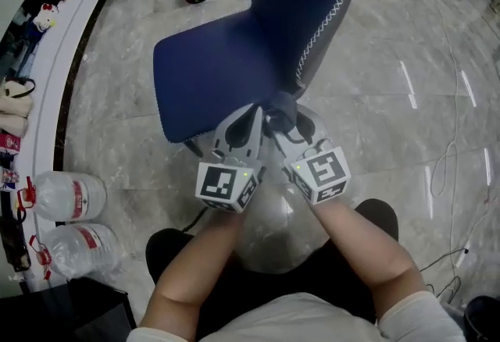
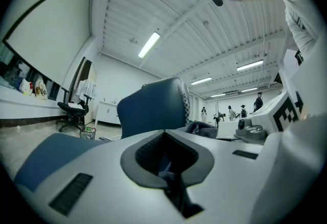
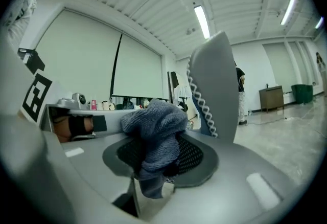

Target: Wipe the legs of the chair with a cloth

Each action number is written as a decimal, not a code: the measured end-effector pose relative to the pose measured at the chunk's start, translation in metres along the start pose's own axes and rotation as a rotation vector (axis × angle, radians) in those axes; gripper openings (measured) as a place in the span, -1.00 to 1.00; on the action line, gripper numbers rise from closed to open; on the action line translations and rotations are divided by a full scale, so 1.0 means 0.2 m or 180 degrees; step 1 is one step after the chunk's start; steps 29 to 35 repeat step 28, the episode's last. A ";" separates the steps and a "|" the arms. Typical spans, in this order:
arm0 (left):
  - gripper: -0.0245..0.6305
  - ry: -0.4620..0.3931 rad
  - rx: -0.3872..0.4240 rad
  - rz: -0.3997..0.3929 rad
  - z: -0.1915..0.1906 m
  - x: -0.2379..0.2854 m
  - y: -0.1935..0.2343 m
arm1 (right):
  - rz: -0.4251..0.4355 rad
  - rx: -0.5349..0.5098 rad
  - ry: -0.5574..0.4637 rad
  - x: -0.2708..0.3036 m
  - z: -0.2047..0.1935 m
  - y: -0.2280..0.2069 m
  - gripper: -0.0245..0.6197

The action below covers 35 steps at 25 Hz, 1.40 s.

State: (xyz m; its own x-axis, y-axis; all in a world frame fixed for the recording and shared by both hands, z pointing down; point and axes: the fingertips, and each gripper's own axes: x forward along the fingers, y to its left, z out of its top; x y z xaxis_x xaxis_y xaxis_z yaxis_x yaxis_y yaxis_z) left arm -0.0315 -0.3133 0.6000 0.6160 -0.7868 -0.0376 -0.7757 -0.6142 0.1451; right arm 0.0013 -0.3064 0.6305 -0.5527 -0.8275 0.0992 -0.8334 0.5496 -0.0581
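In the head view both forearms reach forward side by side, with the left gripper [image 1: 251, 123] and right gripper [image 1: 294, 126] almost touching at 6 o'clock of the blue chair [image 1: 234, 59] and the blue-grey cloth [image 1: 281, 108] bunched at their tips. In the left gripper view, the left gripper [image 2: 166, 159] tilts upward, its jaws closed to a slit on a small fold of cloth [image 2: 166, 169], with the chair [image 2: 153, 110] at 12 o'clock. In the right gripper view, the right gripper [image 3: 156, 164] also tilts upward, clamped on the bulging cloth [image 3: 153, 133], with the chair [image 3: 214, 85] at 1 o'clock.
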 end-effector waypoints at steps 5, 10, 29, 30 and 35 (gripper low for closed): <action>-0.91 0.0000 -0.0032 0.0242 0.09 -0.09 0.17 | 0.0020 -0.0127 -0.0160 0.04 0.15 0.03 -0.50; -0.91 0.0081 -0.0048 0.0358 0.09 -0.11 0.25 | 0.0005 -0.0063 -0.0172 0.07 0.19 0.03 -0.50; -0.91 0.0162 0.0059 0.0493 0.12 -0.13 0.38 | 0.0065 0.0030 -0.0265 0.17 0.30 0.09 -0.50; -0.91 0.0162 0.0059 0.0493 0.12 -0.13 0.38 | 0.0065 0.0030 -0.0265 0.17 0.30 0.09 -0.50; -0.91 0.0162 0.0059 0.0493 0.12 -0.13 0.38 | 0.0065 0.0030 -0.0265 0.17 0.30 0.09 -0.50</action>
